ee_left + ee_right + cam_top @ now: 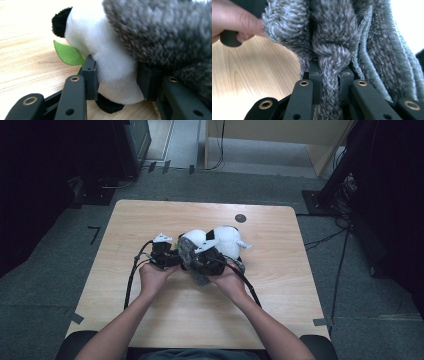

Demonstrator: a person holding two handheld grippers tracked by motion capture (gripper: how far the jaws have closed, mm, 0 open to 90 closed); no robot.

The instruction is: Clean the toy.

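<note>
A white and black plush panda lies in the middle of the wooden table, with a fuzzy grey scarf around it. My left gripper comes in from the left. In the left gripper view, my left gripper is shut on a white part of the panda, beside a green leaf and under the scarf. My right gripper is just to its right. In the right gripper view, my right gripper is shut on a knotted strand of the scarf.
A small dark round disc sits near the table's far edge. Black cables trail from both grippers toward the near edge. In the right gripper view, a hand is at the upper left. Dark stands and cables flank the table on the floor.
</note>
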